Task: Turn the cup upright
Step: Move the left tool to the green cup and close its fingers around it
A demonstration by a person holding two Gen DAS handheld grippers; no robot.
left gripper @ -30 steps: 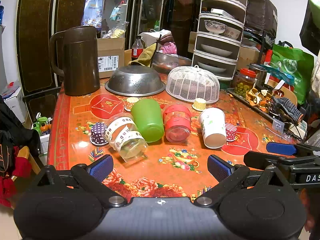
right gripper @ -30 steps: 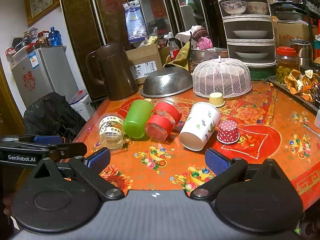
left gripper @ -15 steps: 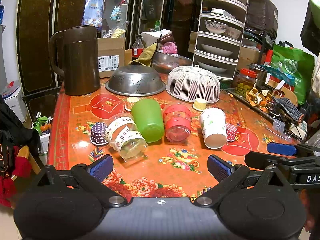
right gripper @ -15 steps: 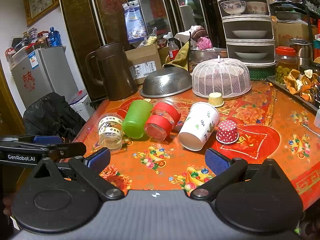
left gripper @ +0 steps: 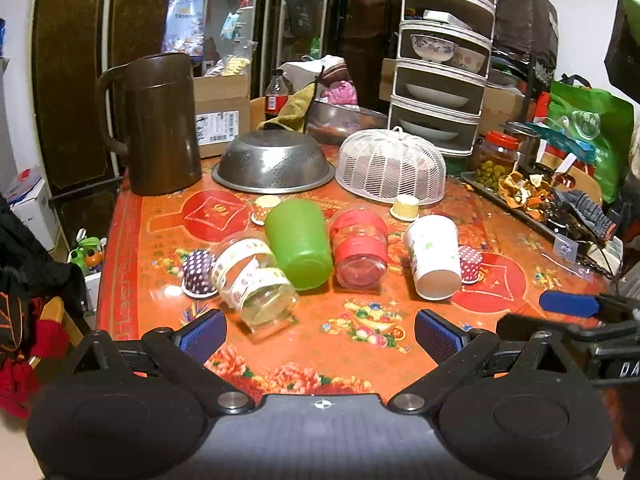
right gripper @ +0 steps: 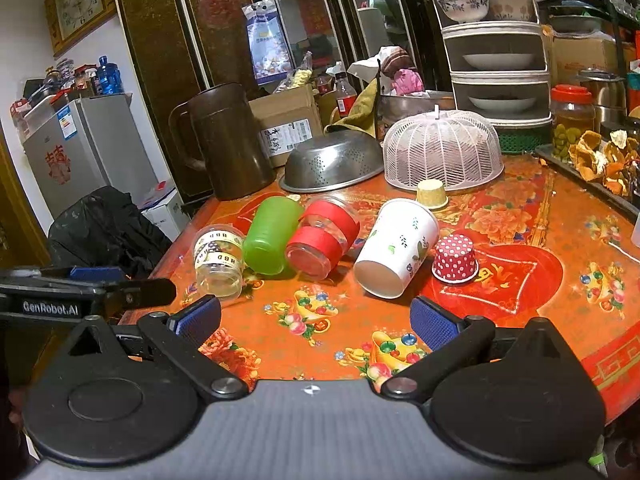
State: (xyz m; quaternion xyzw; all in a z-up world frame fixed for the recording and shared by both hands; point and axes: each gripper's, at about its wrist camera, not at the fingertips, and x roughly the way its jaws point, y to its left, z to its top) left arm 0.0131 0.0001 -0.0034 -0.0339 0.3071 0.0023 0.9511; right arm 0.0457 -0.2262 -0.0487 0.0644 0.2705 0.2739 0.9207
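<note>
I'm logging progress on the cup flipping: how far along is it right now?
Nothing looks done: the clear labelled jar, green plastic cup, red-banded clear cup and white paper cup all lie on their sides. Nothing is in hand; the left gripper and right gripper are open, short of them. All uprighting remains.

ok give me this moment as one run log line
left gripper: open, empty | right gripper: open, empty | green cup, paper cup: on their sides | table: nothing upright yet
</note>
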